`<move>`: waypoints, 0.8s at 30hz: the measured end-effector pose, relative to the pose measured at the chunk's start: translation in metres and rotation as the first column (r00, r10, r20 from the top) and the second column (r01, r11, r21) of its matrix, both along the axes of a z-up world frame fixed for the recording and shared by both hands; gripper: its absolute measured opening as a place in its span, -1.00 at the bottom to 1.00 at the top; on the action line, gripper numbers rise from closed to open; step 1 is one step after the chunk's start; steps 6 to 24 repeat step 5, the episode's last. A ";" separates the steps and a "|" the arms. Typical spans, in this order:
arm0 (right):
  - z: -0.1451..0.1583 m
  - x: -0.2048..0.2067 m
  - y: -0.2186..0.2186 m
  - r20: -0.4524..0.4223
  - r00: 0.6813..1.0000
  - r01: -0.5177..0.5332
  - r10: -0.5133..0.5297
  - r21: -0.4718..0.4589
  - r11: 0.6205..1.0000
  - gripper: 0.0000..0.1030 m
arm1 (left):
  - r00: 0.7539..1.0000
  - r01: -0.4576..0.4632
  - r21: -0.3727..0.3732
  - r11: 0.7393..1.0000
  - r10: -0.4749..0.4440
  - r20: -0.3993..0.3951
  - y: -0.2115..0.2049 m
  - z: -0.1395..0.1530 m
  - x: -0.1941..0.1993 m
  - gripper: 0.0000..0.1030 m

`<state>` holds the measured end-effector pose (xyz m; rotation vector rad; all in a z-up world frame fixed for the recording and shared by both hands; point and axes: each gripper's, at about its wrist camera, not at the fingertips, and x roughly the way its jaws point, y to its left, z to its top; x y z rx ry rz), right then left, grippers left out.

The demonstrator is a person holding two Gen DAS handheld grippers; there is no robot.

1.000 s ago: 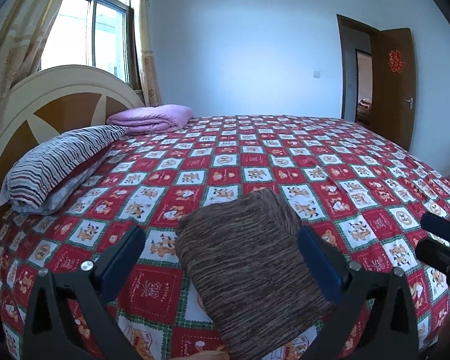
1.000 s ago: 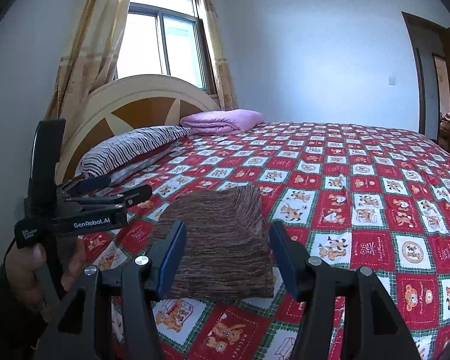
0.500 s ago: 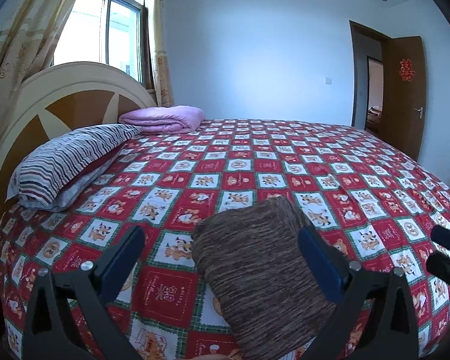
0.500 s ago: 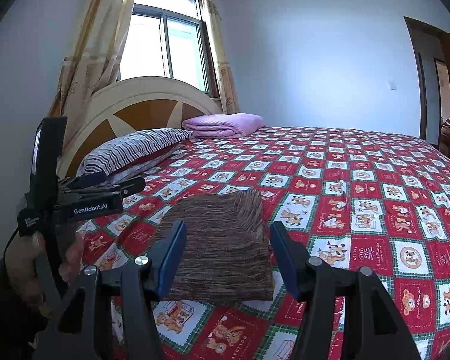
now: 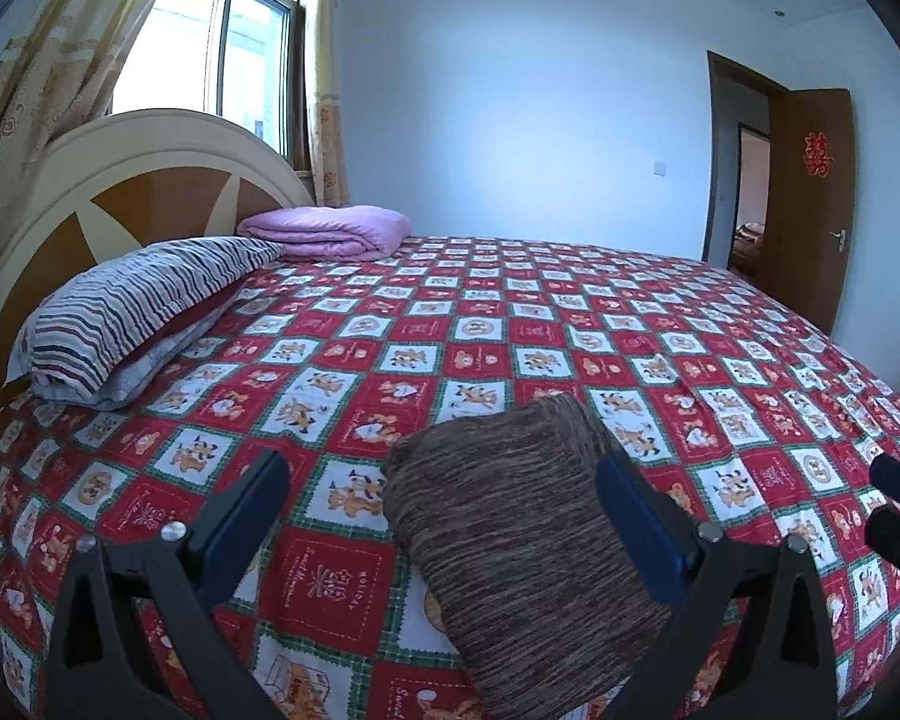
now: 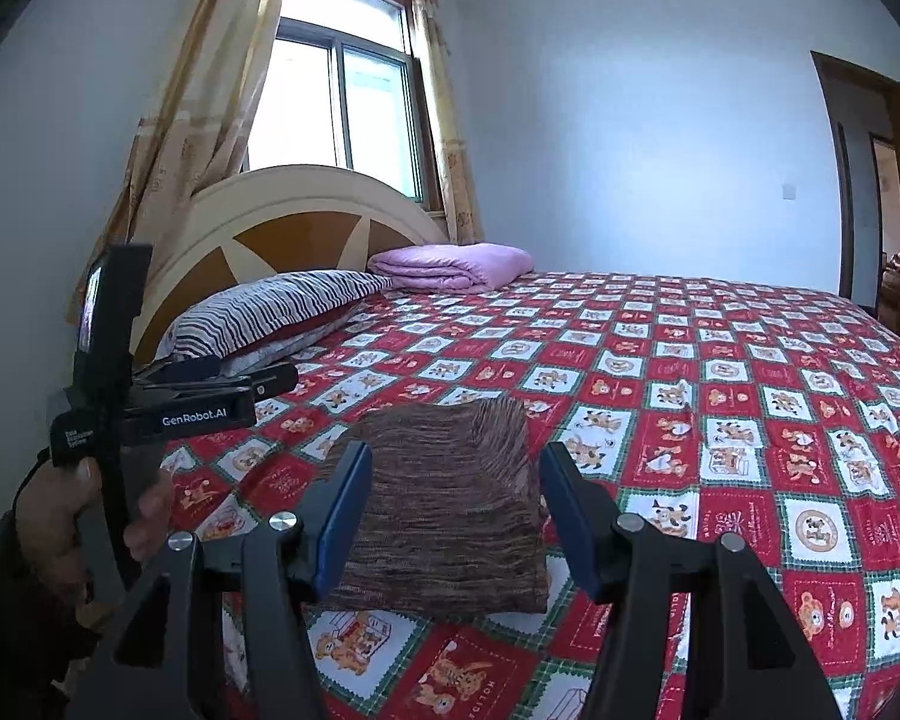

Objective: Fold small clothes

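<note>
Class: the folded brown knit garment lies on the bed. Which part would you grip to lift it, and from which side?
Probably the near edge of the folded brown knit garment, approached low from the near side of the bed. It lies flat as a thick rectangular stack, so pinching across all its layers there should keep the fold together.

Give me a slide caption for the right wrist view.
Open right gripper hovering over a folded brown garment on the patchwork bedspread, left gripper held alongside.

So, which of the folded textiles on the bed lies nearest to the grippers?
The brown striped knit garment, lying folded just ahead of both grippers. The pink blanket lies far off by the headboard.
</note>
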<state>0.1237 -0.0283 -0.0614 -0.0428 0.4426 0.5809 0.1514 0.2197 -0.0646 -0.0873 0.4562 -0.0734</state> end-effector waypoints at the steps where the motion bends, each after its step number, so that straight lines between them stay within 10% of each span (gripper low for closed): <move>1: -0.001 0.001 0.001 -0.005 1.000 -0.002 0.002 -0.003 1.000 0.15 | 1.000 0.003 0.000 1.000 -0.003 0.002 0.000 0.000 0.000 1.00; 24: -0.005 0.000 0.006 -0.015 1.000 -0.016 0.016 -0.022 1.000 0.15 | 1.000 0.010 -0.003 1.000 -0.010 0.000 -0.001 -0.003 0.001 1.00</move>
